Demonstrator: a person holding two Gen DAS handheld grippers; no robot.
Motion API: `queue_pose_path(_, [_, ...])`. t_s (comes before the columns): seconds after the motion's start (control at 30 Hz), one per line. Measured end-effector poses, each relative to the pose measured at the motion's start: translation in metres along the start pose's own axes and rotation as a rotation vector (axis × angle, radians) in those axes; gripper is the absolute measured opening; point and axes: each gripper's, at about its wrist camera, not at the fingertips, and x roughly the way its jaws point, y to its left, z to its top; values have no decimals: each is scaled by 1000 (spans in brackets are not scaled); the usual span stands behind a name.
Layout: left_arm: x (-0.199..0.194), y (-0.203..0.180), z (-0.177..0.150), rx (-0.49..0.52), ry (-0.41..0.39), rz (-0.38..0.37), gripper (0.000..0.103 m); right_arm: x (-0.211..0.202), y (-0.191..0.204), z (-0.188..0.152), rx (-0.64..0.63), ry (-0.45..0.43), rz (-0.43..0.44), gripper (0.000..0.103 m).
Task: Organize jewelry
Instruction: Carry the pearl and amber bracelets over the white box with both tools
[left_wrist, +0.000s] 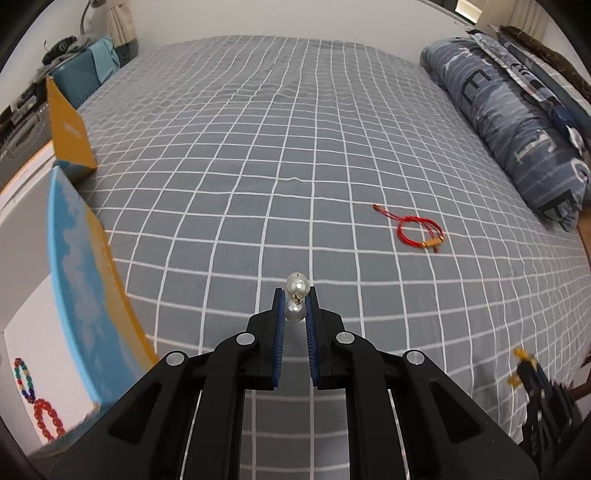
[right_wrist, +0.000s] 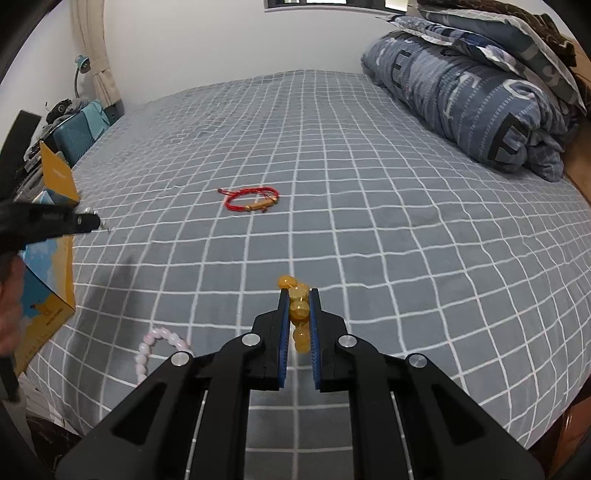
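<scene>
Left claw (left_wrist: 295, 295): closed on a pearl piece (left_wrist: 296, 299), two white pearls joined by a small gold link, clamped between the blue pads; its long axis is laid along the fingers, one pearl protruding past the tips.
Open box (left_wrist: 79, 295): seen at the left edge of the bed in the left wrist view, blue with cloud print outside and yellow along the rim; a multicoloured bead bracelet (left_wrist: 23, 376) and a red bead bracelet (left_wrist: 46, 421) are laid on its white inside.
Writing: small print is carried on the box's yellow side in the right wrist view, too blurred to be read.
Pink bead bracelet (right_wrist: 157, 349): laid on the grey checked bedsheet (right_wrist: 369, 221), partly hidden behind the right claw's arm.
Red cord bracelet (right_wrist: 251, 199): laid flat mid-bed, long axis left to right, loose cord end pointed left.
Right claw (right_wrist: 299, 295): closed on an amber bead bracelet (right_wrist: 298, 310), beads strung along the fingers, pitched down at the bed.
Rolled quilt (right_wrist: 480, 99): blue-grey, large block letters printed, no word legible.
</scene>
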Motion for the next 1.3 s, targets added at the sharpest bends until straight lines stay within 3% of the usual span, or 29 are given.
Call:
queue_pose_path(0.27, [-28, 10, -10, 6, -32, 41, 10, -1, 39, 29, -36, 7, 36, 9])
queue_pose_path(0.6, [-91, 64, -4, -54, -90, 91, 10, -27, 120, 87, -120, -26, 121, 9])
queue_pose_path(0.97, [-139, 176, -23, -223, -121, 211, 10, -49, 242, 107, -266, -33, 275, 9])
queue_pose_path(1.3, [-155, 281, -69, -387, -96, 345, 11, -52, 363, 79, -442, -3, 414, 9])
